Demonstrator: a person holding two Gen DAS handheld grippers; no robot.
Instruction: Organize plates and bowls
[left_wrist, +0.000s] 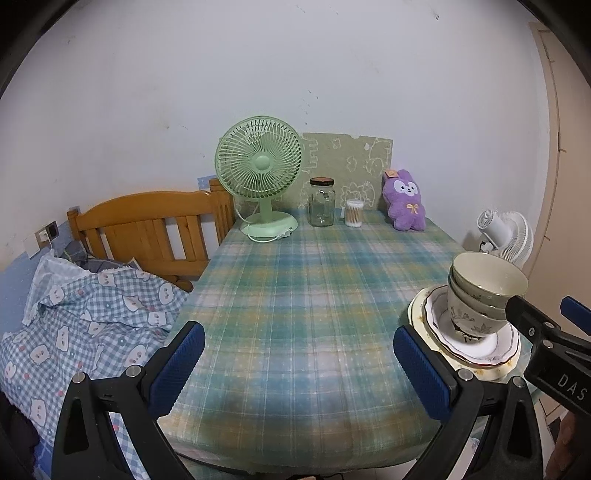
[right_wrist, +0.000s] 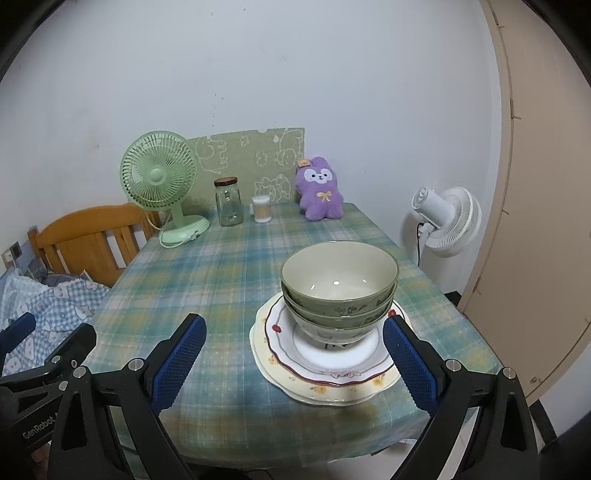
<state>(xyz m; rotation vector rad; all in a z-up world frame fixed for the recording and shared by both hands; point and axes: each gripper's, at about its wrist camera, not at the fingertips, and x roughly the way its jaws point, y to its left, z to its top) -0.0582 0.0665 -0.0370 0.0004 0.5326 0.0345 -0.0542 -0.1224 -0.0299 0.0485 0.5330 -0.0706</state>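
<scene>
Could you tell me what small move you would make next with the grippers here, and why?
I would probably ease the right gripper back a little from the dishes. The bowls already sit nested on the stacked plates on the table, both grippers are open and hold nothing, and the left gripper is over bare cloth. The right gripper's right finger is close beside the plates' rim.

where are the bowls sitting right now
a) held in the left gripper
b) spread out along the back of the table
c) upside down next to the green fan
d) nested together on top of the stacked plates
d: in the right wrist view the bowls sit nested, upright, on the stacked plates, and both grippers are open and empty.
</scene>
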